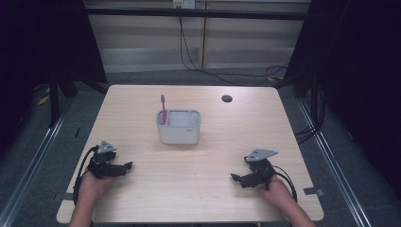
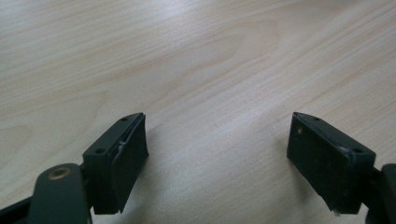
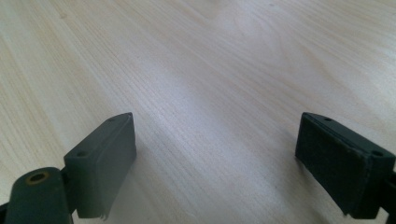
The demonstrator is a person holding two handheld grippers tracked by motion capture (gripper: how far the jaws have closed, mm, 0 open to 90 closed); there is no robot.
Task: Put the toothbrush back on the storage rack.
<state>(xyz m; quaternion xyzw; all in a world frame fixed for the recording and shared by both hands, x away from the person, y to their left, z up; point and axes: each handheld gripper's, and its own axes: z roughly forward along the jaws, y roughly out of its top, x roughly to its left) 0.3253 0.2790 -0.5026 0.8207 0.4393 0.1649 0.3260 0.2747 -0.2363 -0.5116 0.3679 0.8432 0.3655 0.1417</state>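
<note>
Two grippers rest low on the wooden worktop [image 1: 213, 189], one in each of the person's hands. At about eight o'clock from the worktop's middle sits the left gripper [image 1: 126, 166], its jaws spread wide with nothing but bare wood grain between them in the left gripper view [image 2: 217, 154]. At about four o'clock sits the right gripper [image 1: 235, 178], its jaws likewise standing far apart over bare wood in the right gripper view [image 3: 215, 154], gripping nothing. Well apart from both, toward twelve o'clock, stands a white compartmented holder [image 1: 178, 126]. A pink toothbrush [image 1: 163, 108] stands upright in its left compartment. Near the far edge, at one o'clock, is a dark round cable hole [image 1: 227, 98].
</note>
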